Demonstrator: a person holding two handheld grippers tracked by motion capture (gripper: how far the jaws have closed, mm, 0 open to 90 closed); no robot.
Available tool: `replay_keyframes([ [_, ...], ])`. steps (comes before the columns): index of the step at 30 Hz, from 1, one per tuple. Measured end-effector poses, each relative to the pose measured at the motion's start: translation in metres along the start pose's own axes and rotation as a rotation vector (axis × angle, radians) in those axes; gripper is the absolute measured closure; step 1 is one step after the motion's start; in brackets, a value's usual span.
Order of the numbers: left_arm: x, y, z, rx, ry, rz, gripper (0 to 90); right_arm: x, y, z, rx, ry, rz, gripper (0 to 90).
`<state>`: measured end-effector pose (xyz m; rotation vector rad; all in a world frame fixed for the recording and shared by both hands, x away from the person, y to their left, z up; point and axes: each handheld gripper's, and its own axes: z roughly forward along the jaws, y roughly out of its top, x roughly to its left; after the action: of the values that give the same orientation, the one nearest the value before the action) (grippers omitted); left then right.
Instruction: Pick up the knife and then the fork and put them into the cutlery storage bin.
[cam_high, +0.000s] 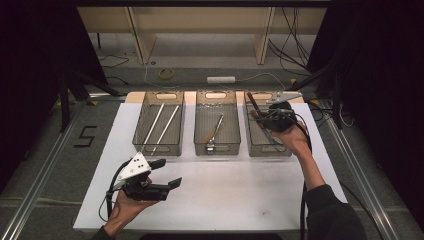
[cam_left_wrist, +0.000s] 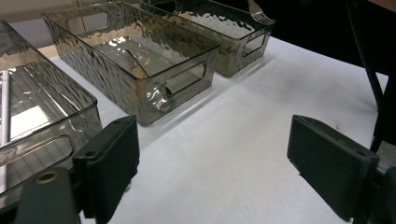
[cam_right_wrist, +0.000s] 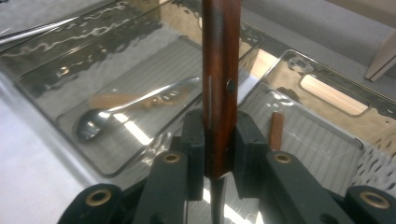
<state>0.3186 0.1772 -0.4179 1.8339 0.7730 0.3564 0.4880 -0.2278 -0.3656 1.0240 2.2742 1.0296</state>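
Now right gripper (cam_right_wrist: 219, 144) clamps wooden-handled utensil (cam_right_wrist: 220, 70) over right bin (cam_high: 255, 142)

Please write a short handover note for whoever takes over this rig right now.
Right claw: shut on a wooden-handled utensil, held over the right bin.
Left claw: open, holding nothing, above the white mat.
Left bin: two pale sticks. Middle bin: a spoon.
Done: utensils lie sorted by bin.
Left: probably set the held utensil into the right bin and release.
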Motion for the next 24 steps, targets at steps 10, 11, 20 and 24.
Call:
replay_keyframes([
  [10, 0.001, 0.0, 0.0, -0.001, -0.005, -0.001, 16.3, -0.016, 0.006, 0.016, 0.022, -0.05, 0.044, 77.7],
  [11, 0.001, 0.0, 0.0, -0.002, -0.007, -0.002, 16.3, -0.017, 0.007, 0.017, 0.023, -0.052, 0.047, 77.7],
  [20, 0.001, 0.0, 0.0, 0.001, -0.007, -0.004, 16.2, -0.027, 0.007, 0.025, 0.047, -0.075, 0.069, 77.7],
  [24, 0.001, 0.0, 0.0, 0.002, -0.007, -0.004, 16.2, -0.029, 0.004, 0.029, 0.063, -0.085, 0.083, 77.6],
])
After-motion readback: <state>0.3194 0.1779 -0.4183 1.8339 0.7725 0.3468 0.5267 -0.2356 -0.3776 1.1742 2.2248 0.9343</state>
